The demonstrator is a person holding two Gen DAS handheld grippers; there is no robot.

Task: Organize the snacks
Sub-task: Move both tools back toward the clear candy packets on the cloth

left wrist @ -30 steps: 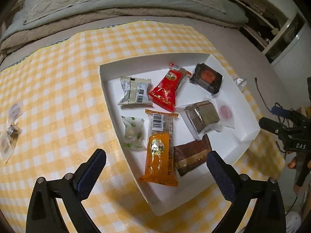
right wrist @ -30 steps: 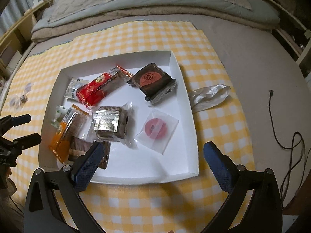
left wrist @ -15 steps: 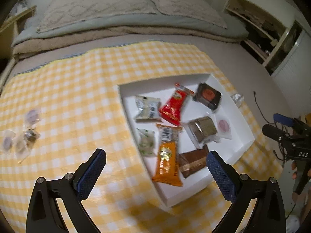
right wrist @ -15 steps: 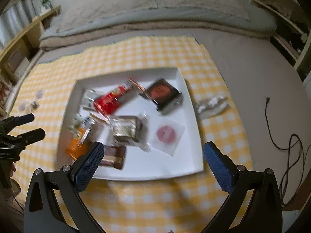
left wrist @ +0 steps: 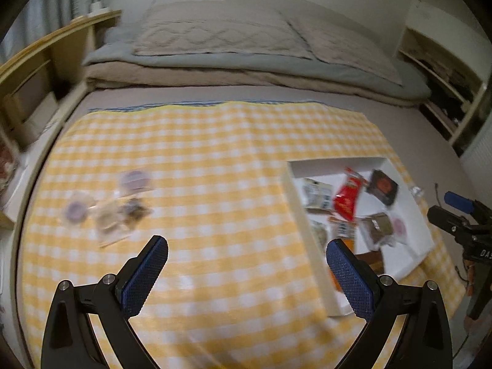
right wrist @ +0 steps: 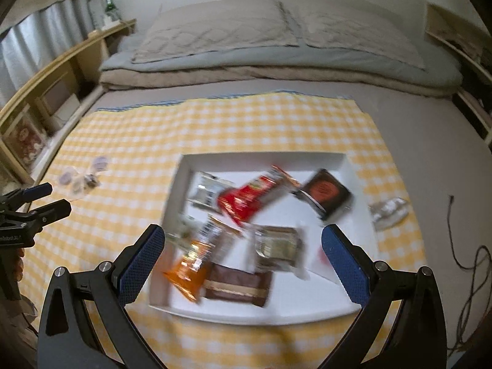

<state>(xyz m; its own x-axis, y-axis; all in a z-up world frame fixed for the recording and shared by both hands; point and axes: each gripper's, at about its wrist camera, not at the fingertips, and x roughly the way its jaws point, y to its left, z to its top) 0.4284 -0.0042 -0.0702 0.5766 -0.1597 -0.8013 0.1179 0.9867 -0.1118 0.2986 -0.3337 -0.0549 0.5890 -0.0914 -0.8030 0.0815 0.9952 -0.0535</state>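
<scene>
Currently both claws are spread wide and carry nothing. Left claw hangs over bare checked cloth, between the loose packets near the cloth's left edge and the tray's left wall. Right claw hangs over the near half of the white tray, its fingers framing the snacks inside.

Tray sits toward the cloth's right edge. It holds the collected snacks: red packet, dark square packet toward the far right corner, orange bar and brown bar along the near edge, silver-wrapped piece in the middle. That grouping reads as the sorted pile.

Still outside: a small cluster of clear round packets near the cloth's left edge, and a crumpled clear wrapper just off the tray's right wall, on the cloth.

My read: wide jaws suit an approach, and the left claw is better placed for the left cluster. Heavy motion blur, so packet details aren't readable.
</scene>
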